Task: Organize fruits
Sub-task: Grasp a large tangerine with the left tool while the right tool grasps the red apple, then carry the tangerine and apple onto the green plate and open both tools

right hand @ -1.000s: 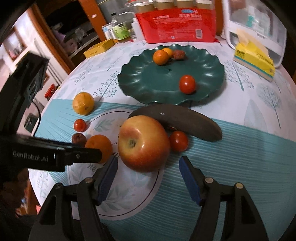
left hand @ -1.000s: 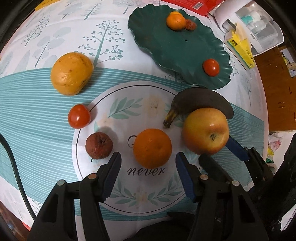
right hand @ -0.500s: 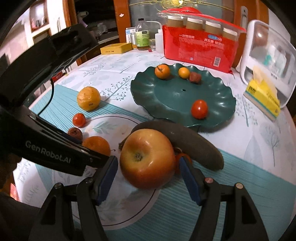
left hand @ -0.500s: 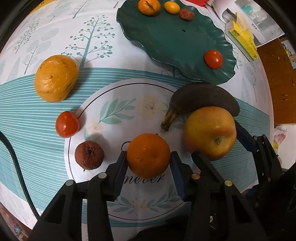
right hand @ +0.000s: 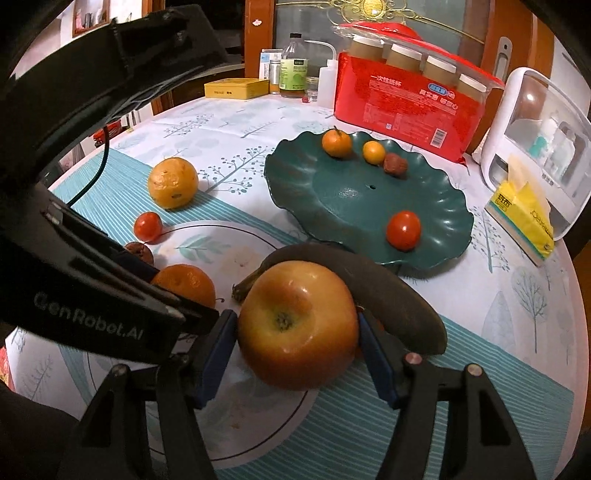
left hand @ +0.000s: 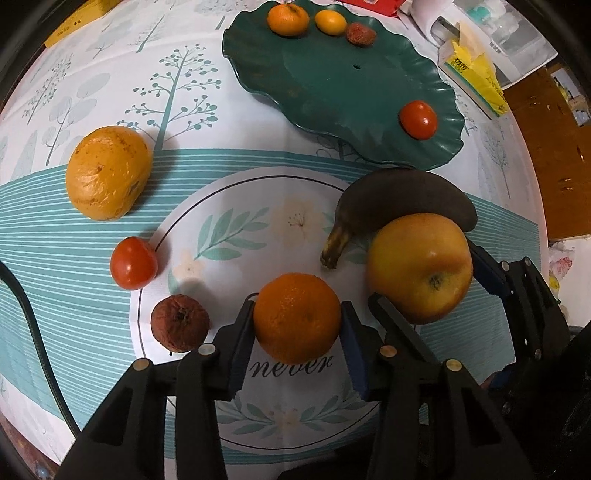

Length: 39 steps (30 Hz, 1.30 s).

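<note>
My left gripper [left hand: 297,325] is shut on an orange [left hand: 297,317], which also shows in the right wrist view [right hand: 186,284]. My right gripper [right hand: 295,332] is shut on a big yellow-red apple [right hand: 299,332], seen from the left too [left hand: 421,266]. A dark banana [left hand: 402,201] lies just behind the apple. The green wavy plate [left hand: 332,96] at the back holds a tomato [left hand: 418,120], a tangerine [left hand: 288,19], a small yellow fruit [left hand: 331,22] and a brown dried fruit [left hand: 360,34].
On the cloth to the left lie a large yellow-orange fruit [left hand: 109,171], a tomato [left hand: 133,263] and a shrivelled brown fruit [left hand: 180,326]. A red box [right hand: 402,99], bottles [right hand: 293,72], a white container [right hand: 543,144] and a yellow tissue pack [right hand: 524,214] stand behind the plate.
Both grippers moved forward and closed: the left one onto the orange, the right one onto the apple.
</note>
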### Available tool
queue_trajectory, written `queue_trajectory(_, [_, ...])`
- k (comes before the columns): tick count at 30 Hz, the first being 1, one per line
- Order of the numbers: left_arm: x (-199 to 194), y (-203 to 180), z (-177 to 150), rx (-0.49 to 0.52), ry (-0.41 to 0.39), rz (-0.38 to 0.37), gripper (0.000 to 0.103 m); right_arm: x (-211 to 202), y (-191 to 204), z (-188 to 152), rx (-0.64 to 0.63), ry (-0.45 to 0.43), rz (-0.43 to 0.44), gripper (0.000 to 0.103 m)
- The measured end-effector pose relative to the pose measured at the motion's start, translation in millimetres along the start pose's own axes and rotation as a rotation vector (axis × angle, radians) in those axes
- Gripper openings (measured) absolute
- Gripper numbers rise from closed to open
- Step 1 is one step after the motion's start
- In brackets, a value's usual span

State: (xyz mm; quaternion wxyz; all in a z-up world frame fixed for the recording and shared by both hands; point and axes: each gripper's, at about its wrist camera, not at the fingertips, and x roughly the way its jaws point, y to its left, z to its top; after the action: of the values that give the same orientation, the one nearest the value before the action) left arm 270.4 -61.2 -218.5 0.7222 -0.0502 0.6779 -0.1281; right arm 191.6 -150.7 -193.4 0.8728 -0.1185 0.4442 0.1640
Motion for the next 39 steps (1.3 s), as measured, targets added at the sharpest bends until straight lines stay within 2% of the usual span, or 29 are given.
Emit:
queue_trajectory(13, [-28,35,-18,0.027,-0.05,-0.048,0.042,-9,14,-6,0.119,0.062,-0.059,0.065])
queue_trajectory(24, [-61,57,-35,0.109,-0.057,-0.078,0.042,-24,25,-22,0.364,0.097,-0.057,0.065])
queue_trajectory(32, [-79,53,-37,0.172,-0.073,-0.112,0.042,-47,24,-37,0.484,0.091,-0.113,0.065])
queue_trajectory(39, [-94,43,-36,0.206,-0.1,-0.138,0.042,-69,6,-43,0.566,0.073,-0.152,0.065])
